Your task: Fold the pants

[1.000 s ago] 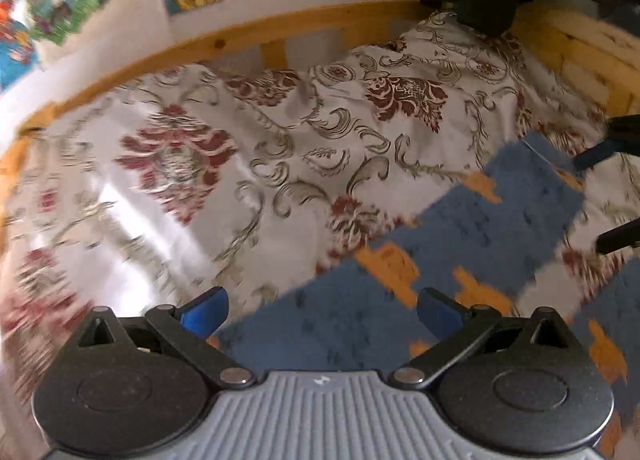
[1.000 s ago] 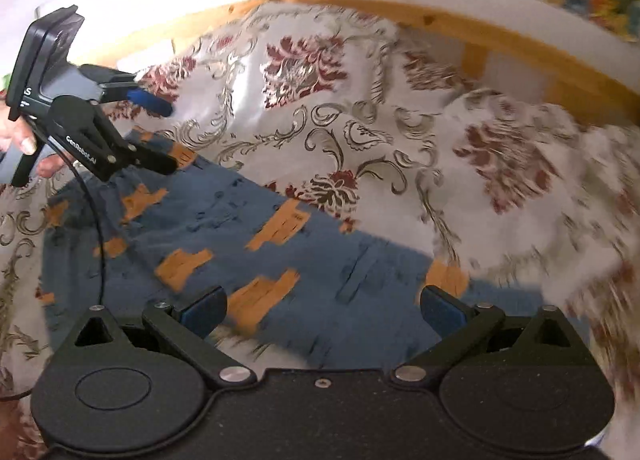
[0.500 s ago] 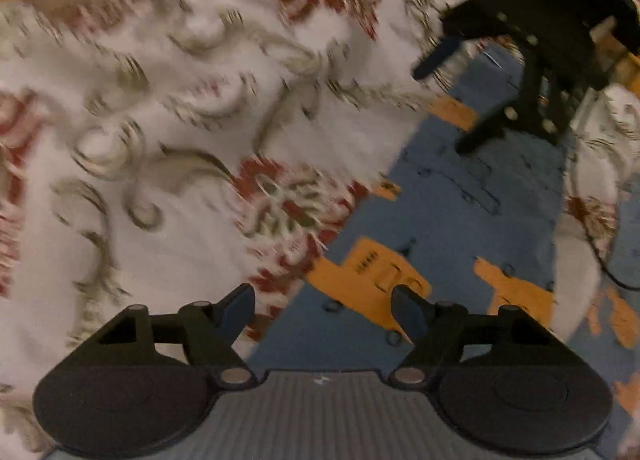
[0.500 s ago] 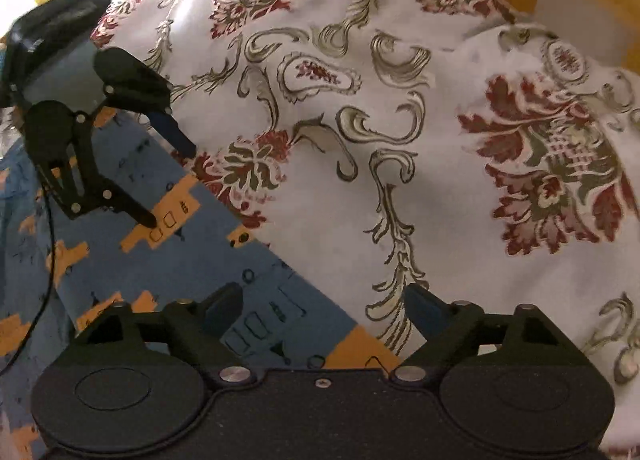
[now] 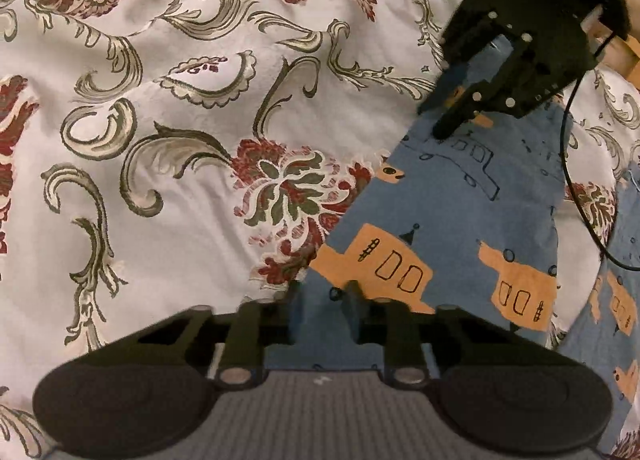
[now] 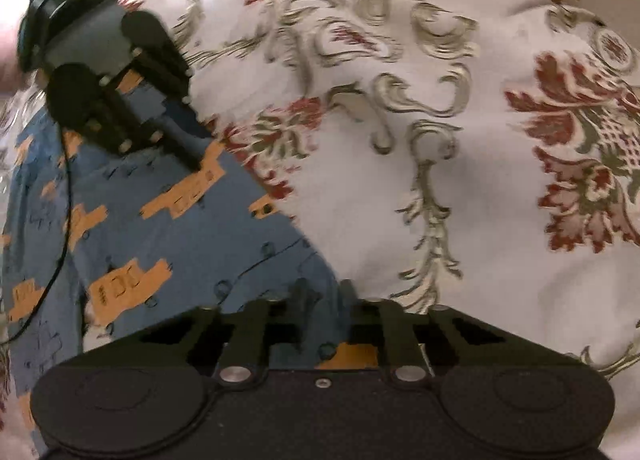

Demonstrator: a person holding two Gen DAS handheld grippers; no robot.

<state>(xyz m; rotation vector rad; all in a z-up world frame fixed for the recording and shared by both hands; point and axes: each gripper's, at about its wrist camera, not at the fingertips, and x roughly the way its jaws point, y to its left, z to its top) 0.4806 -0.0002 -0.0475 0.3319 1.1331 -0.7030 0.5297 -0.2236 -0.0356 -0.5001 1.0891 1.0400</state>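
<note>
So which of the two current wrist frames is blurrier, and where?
Left wrist: mostly sharp; blue pants with orange patches read crisply, fisheye bends the edges. Right wrist: motion blur smears the floral bedspread up top.

Blue pants with orange patches lie flat on the floral bedspread.

One pair of blue pants with orange prints lies under both tongs. Two tongs are there: the left tongs and the right tongs. One floral bedspread spreads beyond them. One black cable trails from the left tongs.
</note>
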